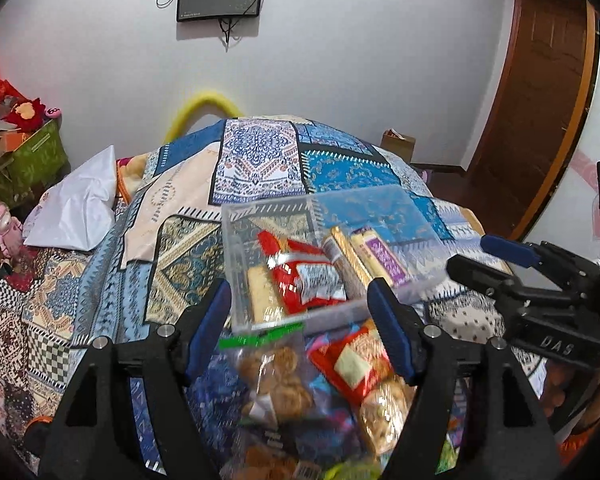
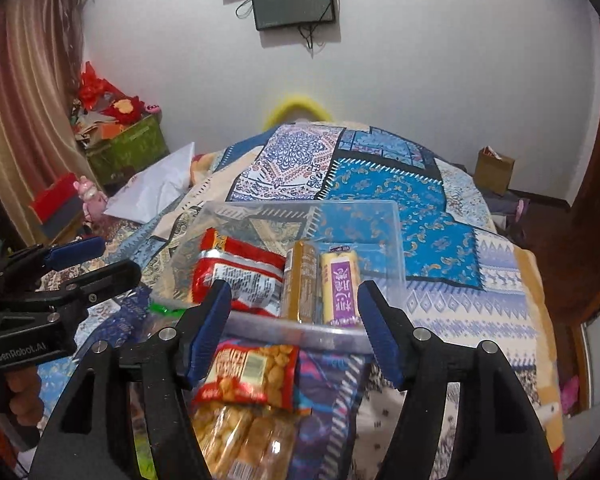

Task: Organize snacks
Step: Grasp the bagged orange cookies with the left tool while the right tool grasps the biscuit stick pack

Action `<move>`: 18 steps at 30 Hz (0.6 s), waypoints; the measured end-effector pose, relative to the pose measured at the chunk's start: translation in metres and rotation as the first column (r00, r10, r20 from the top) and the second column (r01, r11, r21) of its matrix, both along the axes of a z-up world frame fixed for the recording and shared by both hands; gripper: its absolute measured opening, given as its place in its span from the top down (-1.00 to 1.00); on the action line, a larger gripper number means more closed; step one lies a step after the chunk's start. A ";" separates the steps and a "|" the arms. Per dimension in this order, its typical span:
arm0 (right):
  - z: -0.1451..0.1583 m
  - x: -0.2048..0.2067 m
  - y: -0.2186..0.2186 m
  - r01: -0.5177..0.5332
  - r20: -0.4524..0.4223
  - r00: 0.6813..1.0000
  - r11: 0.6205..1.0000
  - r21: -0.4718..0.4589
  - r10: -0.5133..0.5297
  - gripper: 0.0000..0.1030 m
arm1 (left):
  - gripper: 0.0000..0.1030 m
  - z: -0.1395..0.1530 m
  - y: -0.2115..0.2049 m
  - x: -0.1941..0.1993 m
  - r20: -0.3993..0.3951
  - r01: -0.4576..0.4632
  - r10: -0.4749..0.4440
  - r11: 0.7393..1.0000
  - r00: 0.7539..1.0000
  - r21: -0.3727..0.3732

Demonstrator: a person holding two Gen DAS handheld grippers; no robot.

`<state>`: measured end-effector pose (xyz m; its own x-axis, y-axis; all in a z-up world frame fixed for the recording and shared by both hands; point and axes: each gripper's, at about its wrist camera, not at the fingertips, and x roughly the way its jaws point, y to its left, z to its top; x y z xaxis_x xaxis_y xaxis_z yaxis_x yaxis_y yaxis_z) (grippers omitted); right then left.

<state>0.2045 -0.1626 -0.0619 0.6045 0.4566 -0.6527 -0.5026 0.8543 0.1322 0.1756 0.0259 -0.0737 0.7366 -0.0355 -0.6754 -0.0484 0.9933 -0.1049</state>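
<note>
A clear plastic bin (image 1: 404,216) (image 2: 380,216) sits on the patterned bedspread. It holds a red snack packet (image 1: 308,276) (image 2: 236,276), a gold bar (image 1: 348,256) (image 2: 300,284) and a yellow-purple bar (image 1: 380,256) (image 2: 340,288). Loose snacks lie in front of it: a clear cookie bag with a green strip (image 1: 276,380), a red peanut packet (image 1: 356,364) (image 2: 256,376) and a clear biscuit pack (image 2: 244,440). My left gripper (image 1: 304,328) is open and empty above the loose snacks. My right gripper (image 2: 296,328) is open and empty above the peanut packet, at the bin's near rim.
The bedspread (image 1: 260,160) (image 2: 440,216) covers a mound. A white bag (image 1: 76,208) (image 2: 152,188) lies at the left. A green box of clutter (image 1: 28,160) (image 2: 128,148) stands by the wall. A brown door (image 1: 540,120) is at the right.
</note>
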 end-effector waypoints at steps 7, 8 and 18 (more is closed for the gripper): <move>-0.007 -0.028 -0.011 -0.002 -0.007 1.000 1.000 -0.007 0.002 -0.31 | -0.36 -0.019 0.009 -0.032 -0.054 -0.003 0.003 1.000 0.999 -0.003; -0.010 -0.032 -0.012 -0.001 -0.013 1.000 1.000 -0.010 0.001 -0.31 | -0.36 -0.024 0.010 -0.036 -0.066 -0.006 0.006 1.000 0.998 -0.002; -0.056 -0.054 -0.019 0.008 -0.105 0.994 0.998 -0.057 -0.014 -0.31 | -0.37 -0.074 0.017 -0.068 -0.194 -0.030 0.027 0.999 0.981 -0.013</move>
<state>0.1507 -0.1814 -0.1179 0.5357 0.4113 -0.7375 -0.4790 0.8673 0.1358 0.1072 0.0430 -0.1475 0.5930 -0.0284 -0.8047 -0.0974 0.9895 -0.1067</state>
